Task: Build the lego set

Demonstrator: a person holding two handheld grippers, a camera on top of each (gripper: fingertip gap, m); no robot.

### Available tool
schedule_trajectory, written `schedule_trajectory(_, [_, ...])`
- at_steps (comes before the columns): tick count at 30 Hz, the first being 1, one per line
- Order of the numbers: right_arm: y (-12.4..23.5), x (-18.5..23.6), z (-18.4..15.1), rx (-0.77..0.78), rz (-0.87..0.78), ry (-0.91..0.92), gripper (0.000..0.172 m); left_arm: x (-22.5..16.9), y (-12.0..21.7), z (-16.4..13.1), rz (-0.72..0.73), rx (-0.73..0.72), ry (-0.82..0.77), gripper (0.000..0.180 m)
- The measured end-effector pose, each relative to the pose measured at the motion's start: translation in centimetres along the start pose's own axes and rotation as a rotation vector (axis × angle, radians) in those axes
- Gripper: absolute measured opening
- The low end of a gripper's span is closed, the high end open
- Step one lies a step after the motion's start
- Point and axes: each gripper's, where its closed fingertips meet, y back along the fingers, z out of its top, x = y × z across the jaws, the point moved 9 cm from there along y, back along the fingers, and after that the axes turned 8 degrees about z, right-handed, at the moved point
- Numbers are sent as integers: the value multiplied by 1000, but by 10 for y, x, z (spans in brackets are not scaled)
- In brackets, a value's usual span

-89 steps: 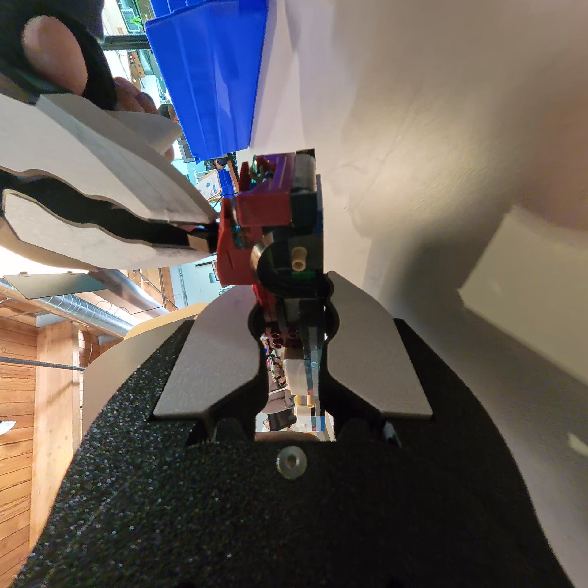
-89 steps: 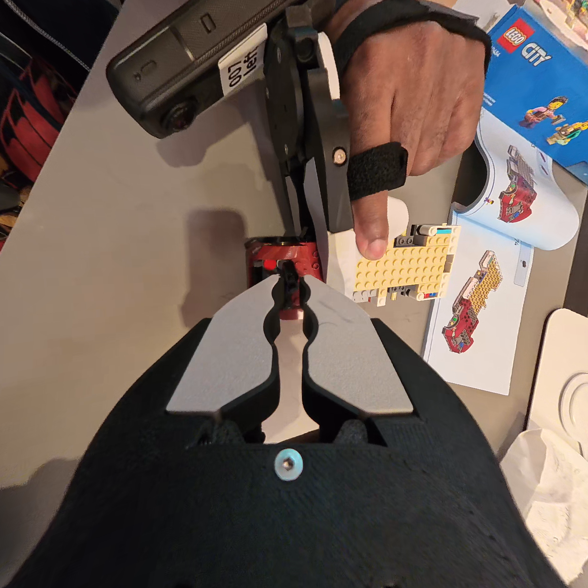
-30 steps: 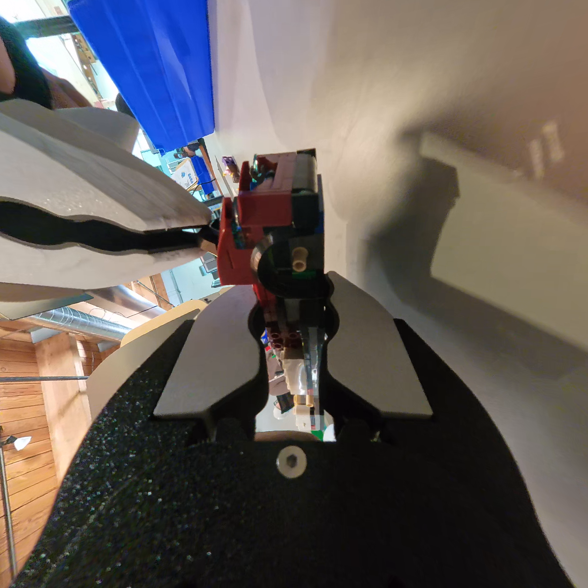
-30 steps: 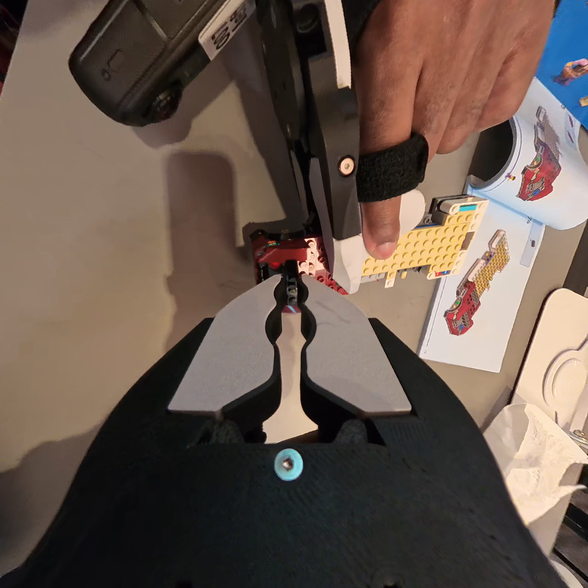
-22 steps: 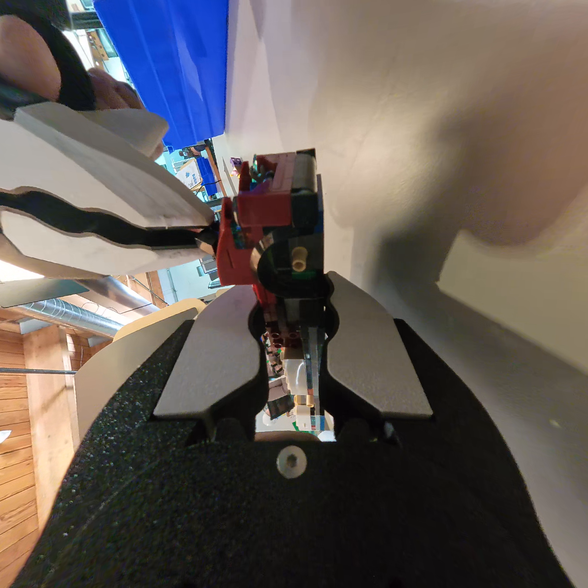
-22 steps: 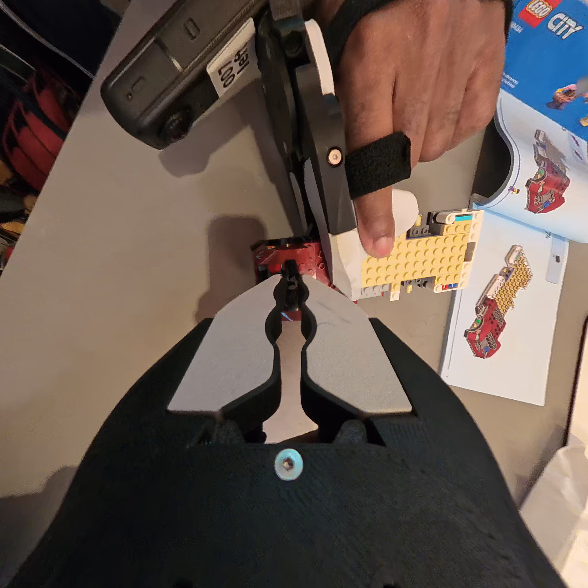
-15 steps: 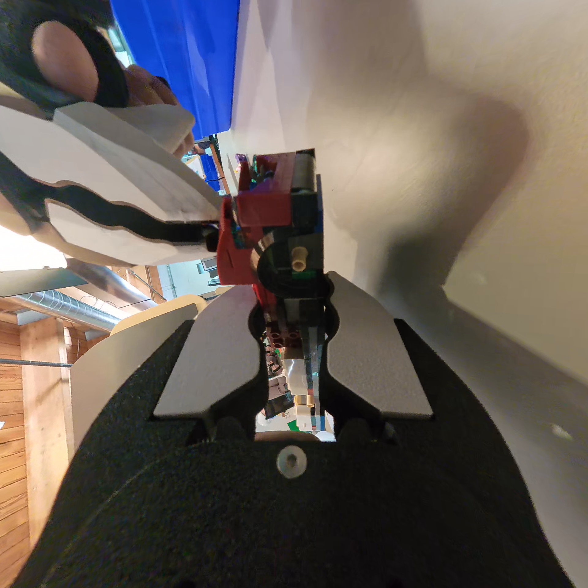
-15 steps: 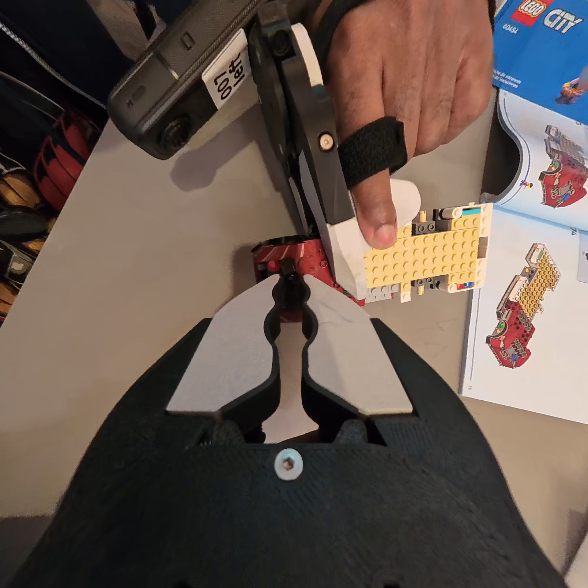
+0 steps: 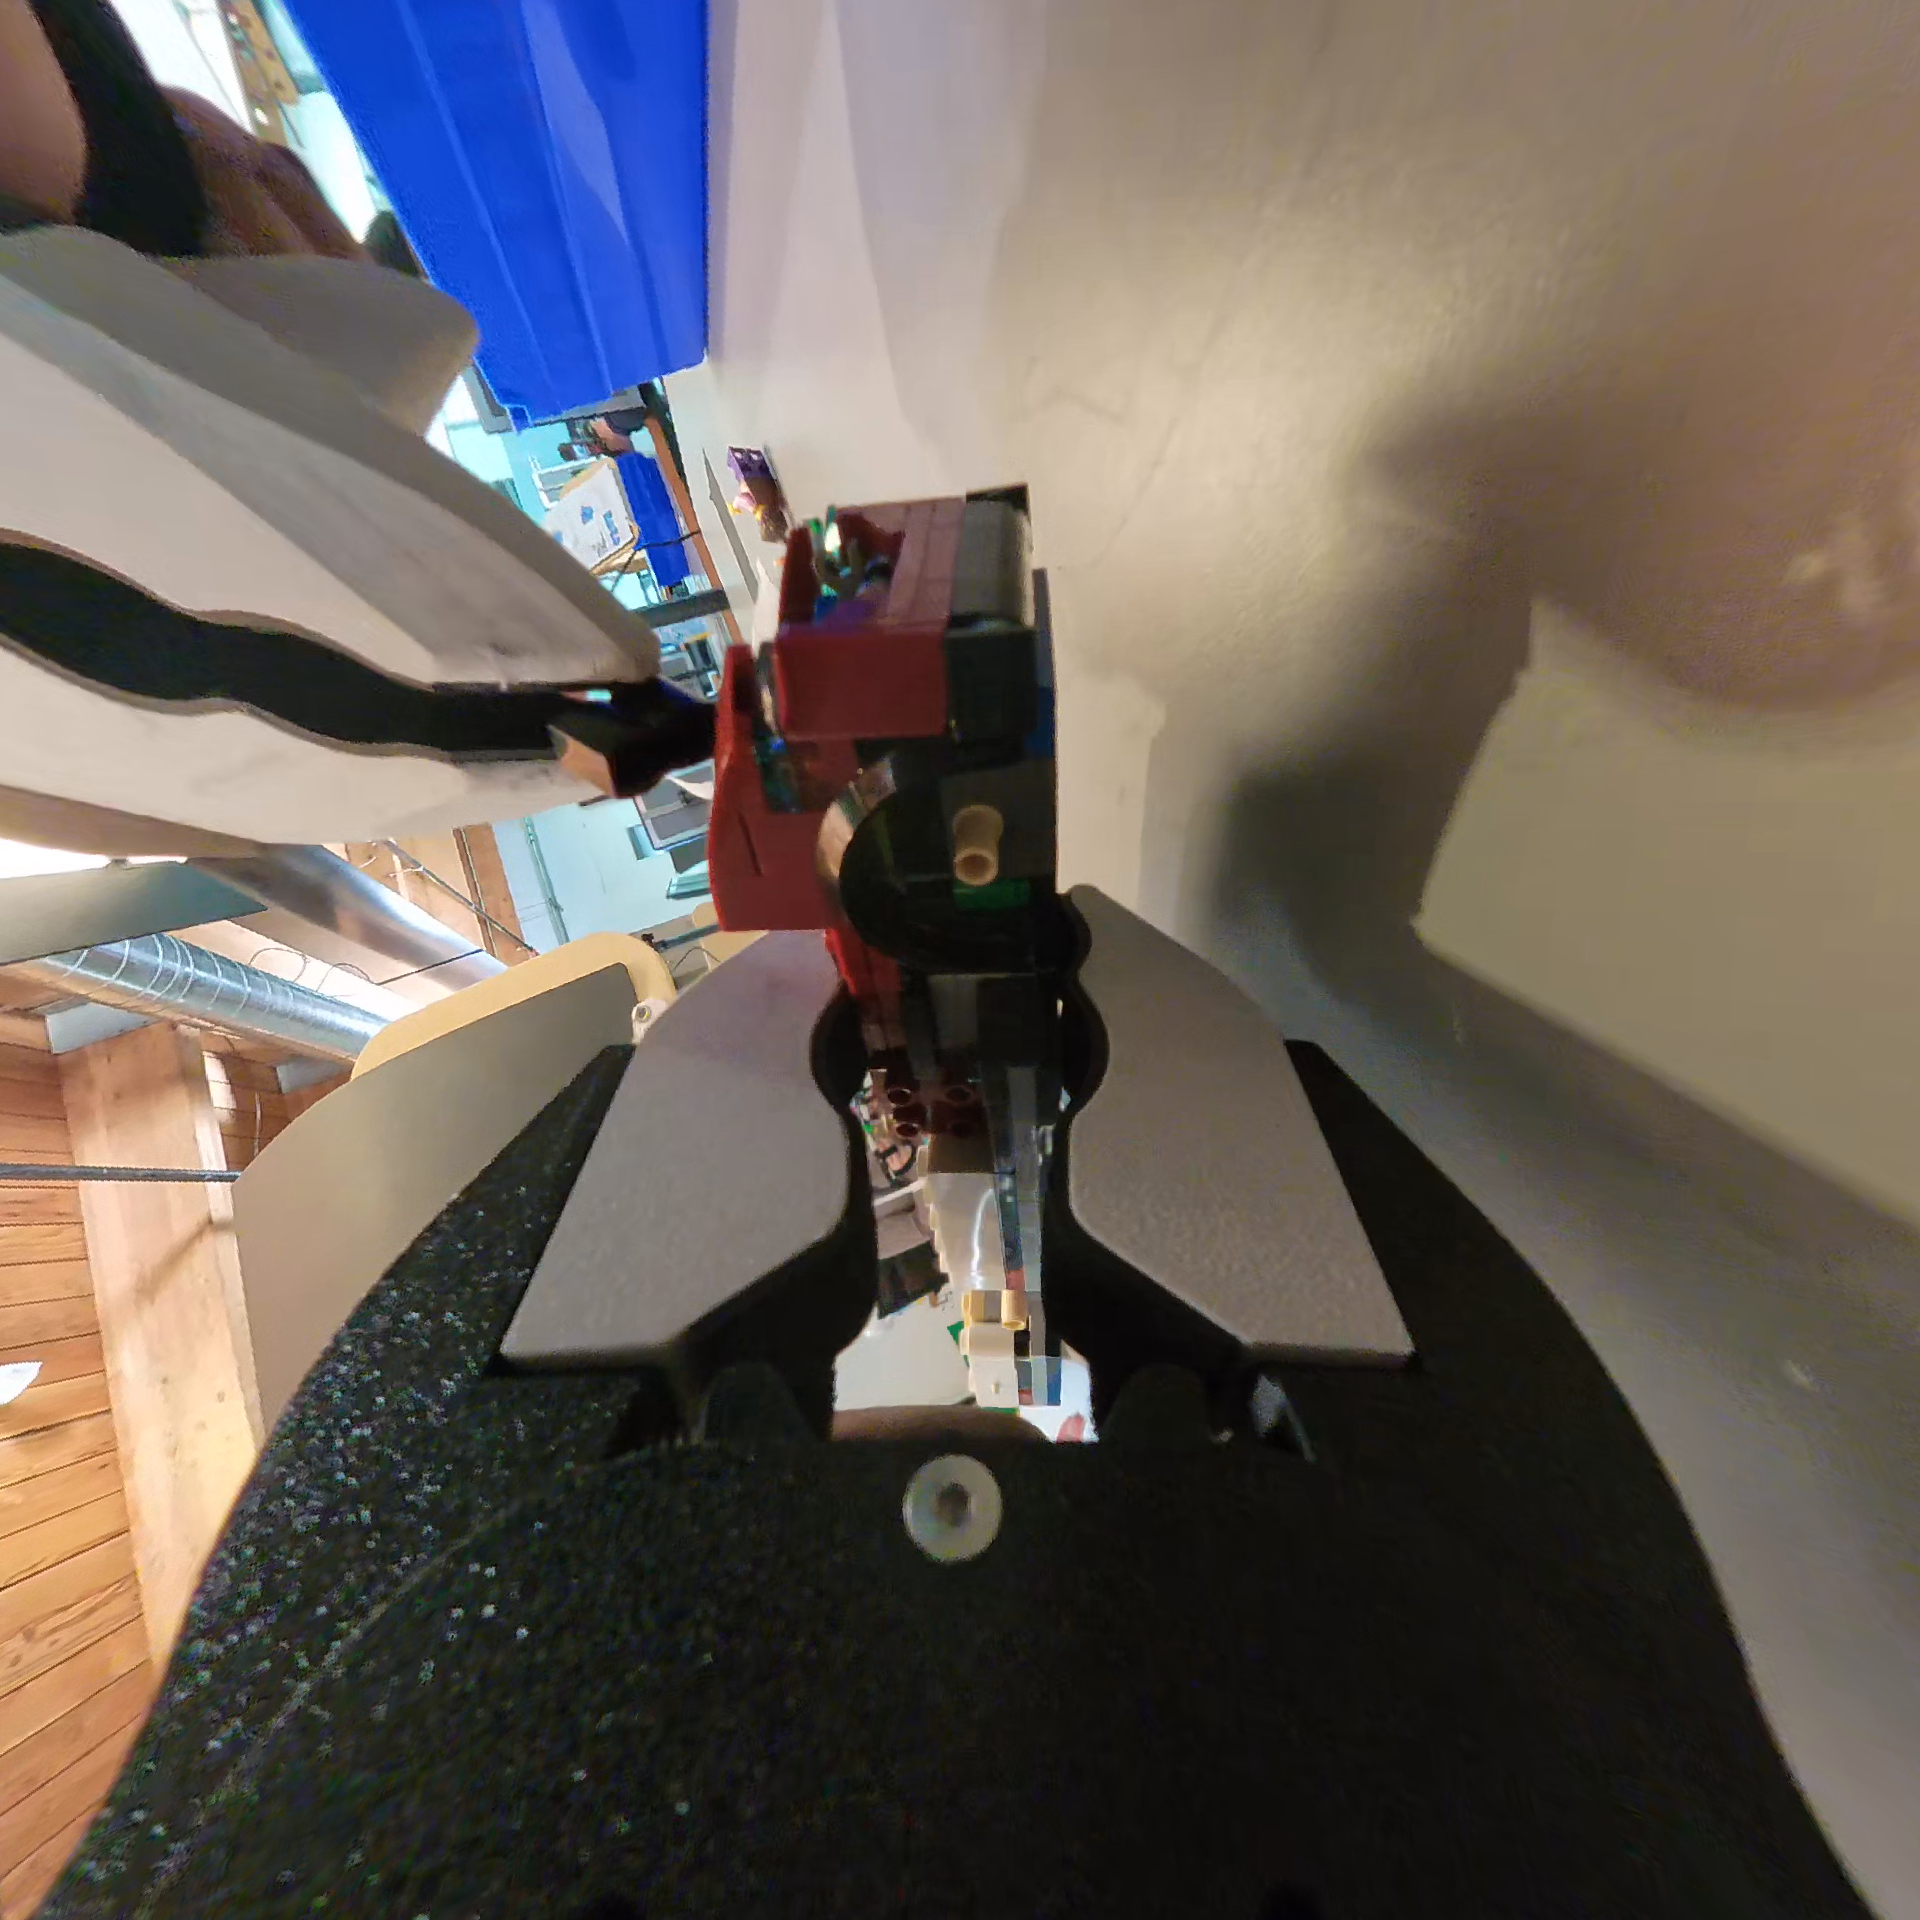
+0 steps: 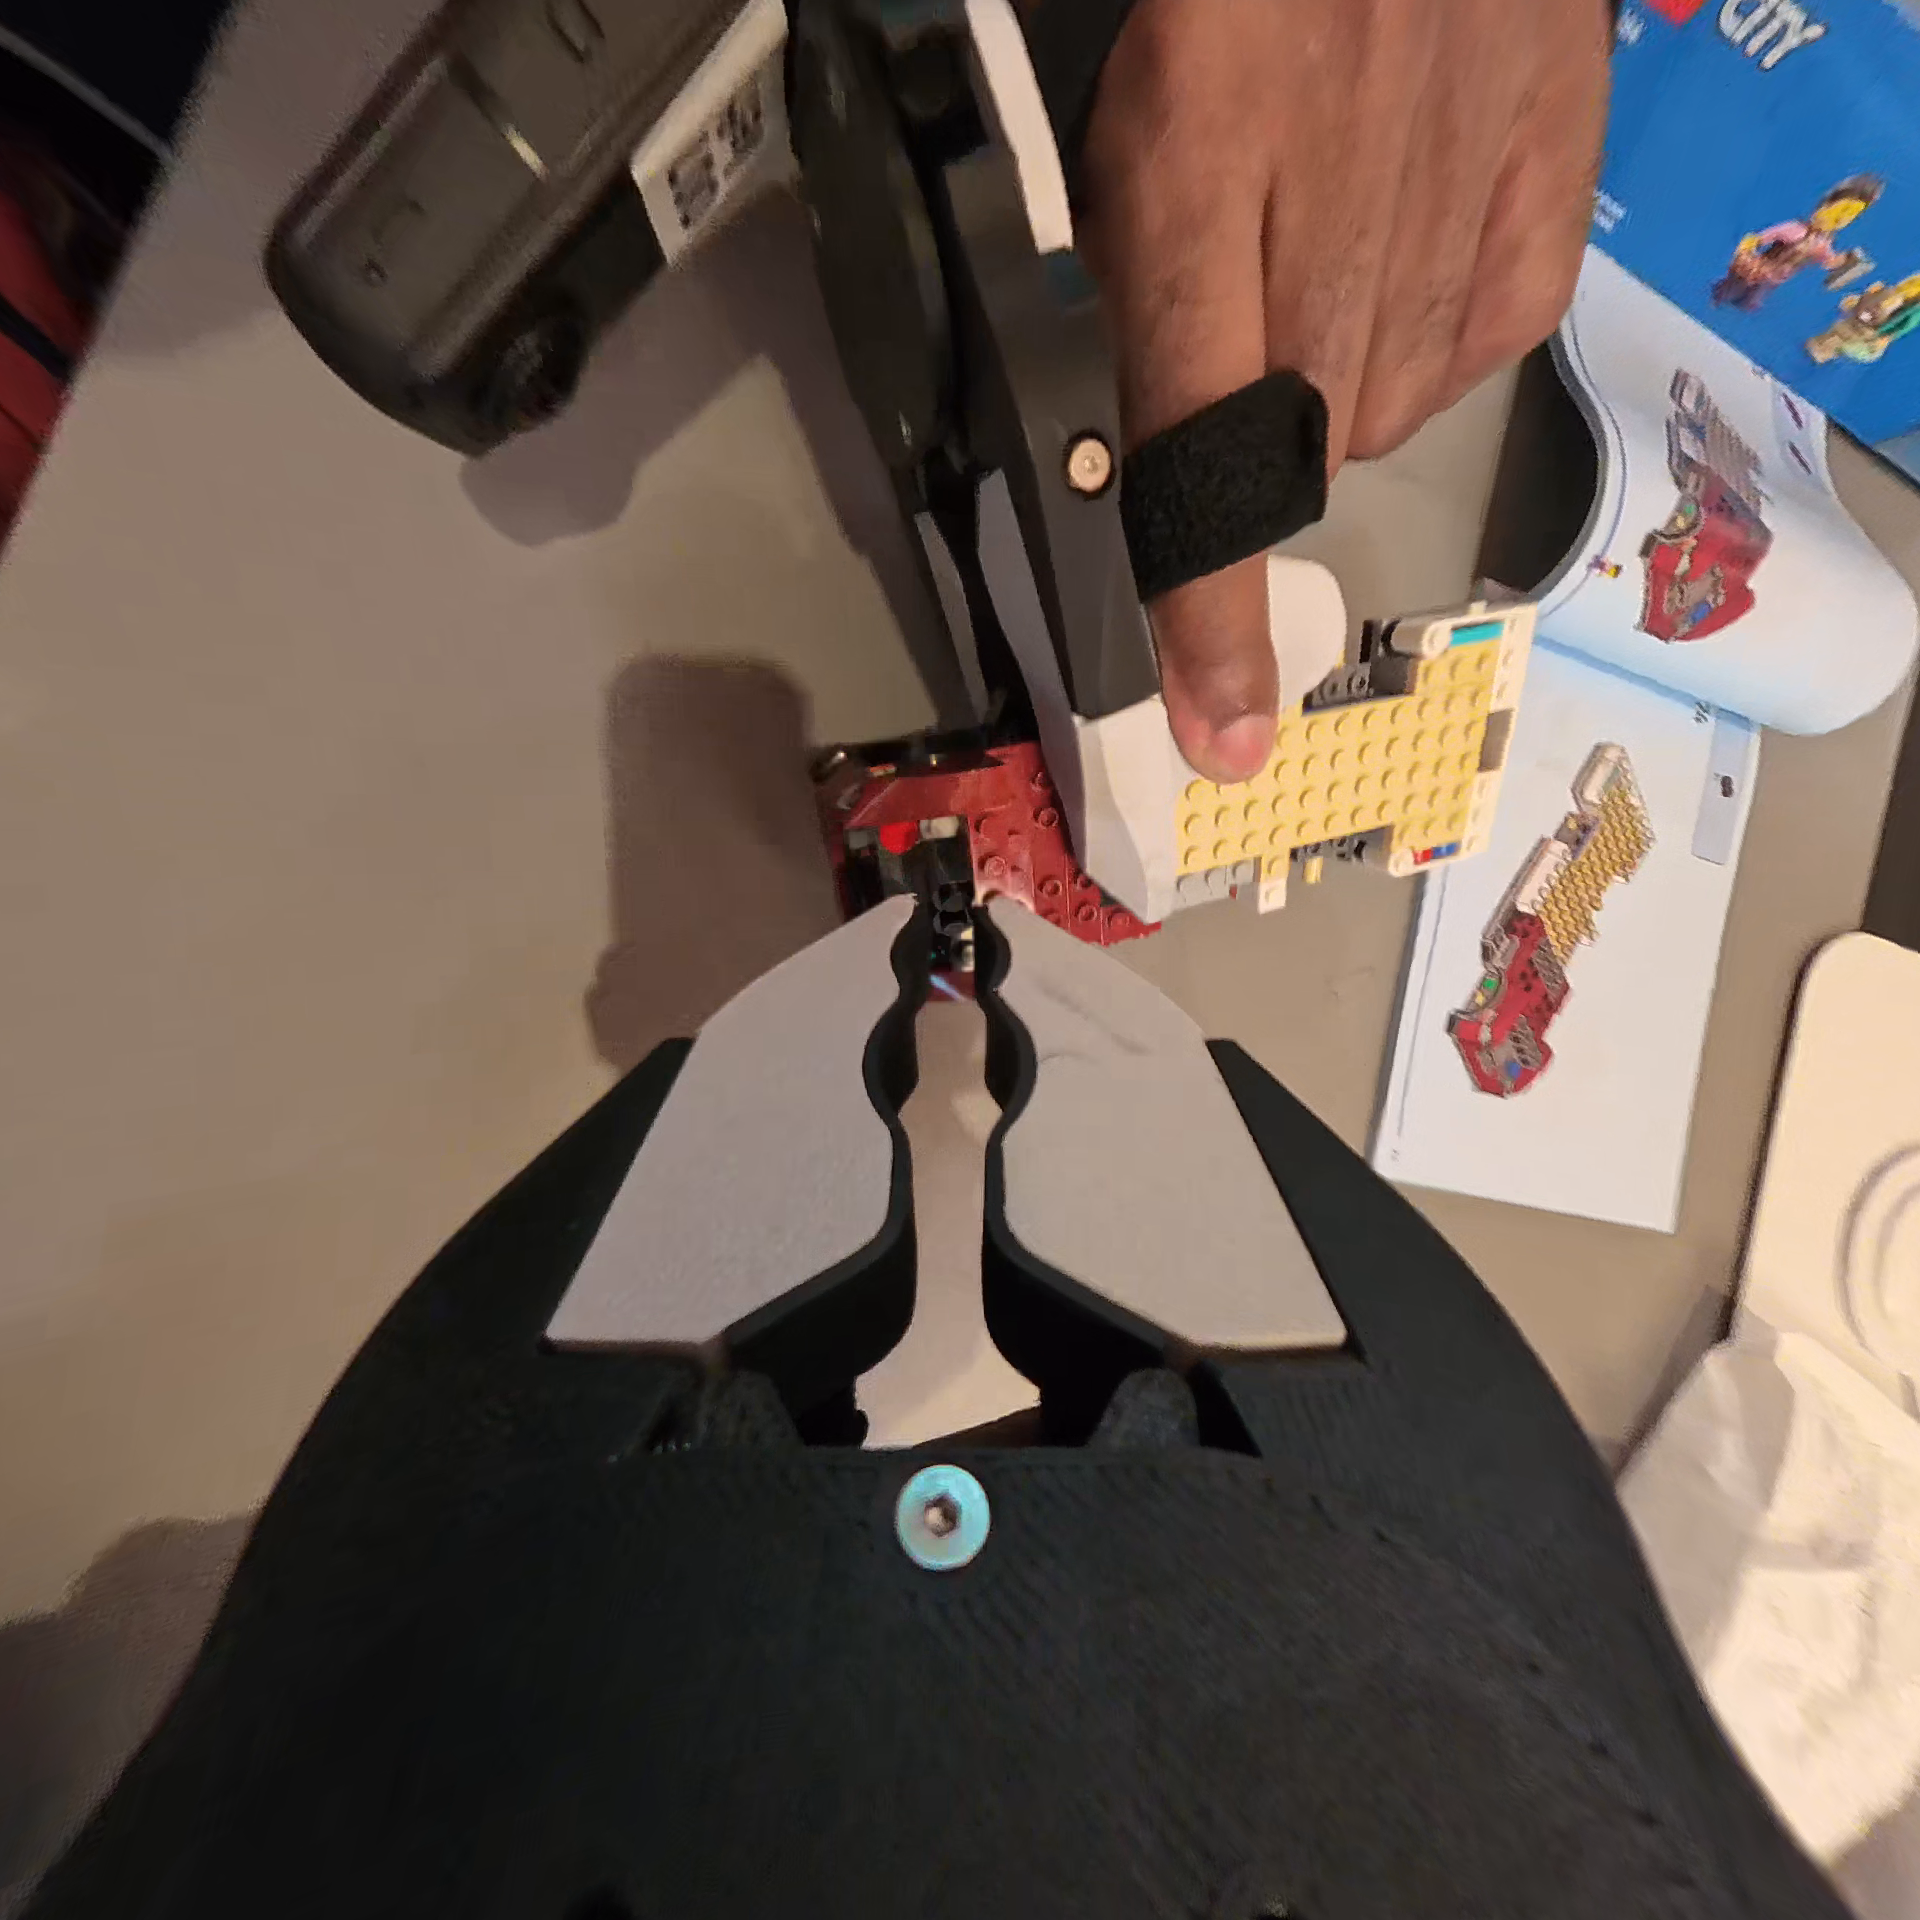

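Note:
My left gripper (image 9: 956, 935) is shut on a brick-built vehicle model (image 9: 862, 665), red and black at the front, and holds it on its side beside the table (image 9: 1455, 312). In the right wrist view the same model shows a dark red front (image 10: 1018, 831) and a tan studded plate (image 10: 1351, 769), clamped by the left gripper's white fingers (image 10: 1122, 821) under a hand (image 10: 1299, 260). My right gripper (image 10: 951, 920) is shut on a small black piece (image 10: 948, 896) and holds it against the model's red front. It enters the left wrist view from the left (image 9: 623, 727).
An open instruction booklet (image 10: 1558, 987) and a blue box (image 10: 1766, 156) lie to the right on the table (image 10: 312, 831). A white crumpled paper (image 10: 1787, 1507) and a pale board (image 10: 1860, 1091) are at the right edge. A blue bin (image 9: 551, 187) stands farther off.
Both grippers stay shut on what they hold. The two have swung about together over the table. The black piece stays at the model's red front.

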Motion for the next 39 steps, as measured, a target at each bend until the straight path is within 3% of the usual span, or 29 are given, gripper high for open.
schedule_trajectory(6, [-10,10,8,196,-84,65,8,-2,-6,1,-42,30,-47,33])
schedule_trajectory(19, [-29,12,18,349,-172,101,8,-5,-14,-1,-113,71,-92,33])
schedule_trajectory(39, [-9,0,0,25,-28,110,7,-3,-15,-2,-64,-19,45,34])
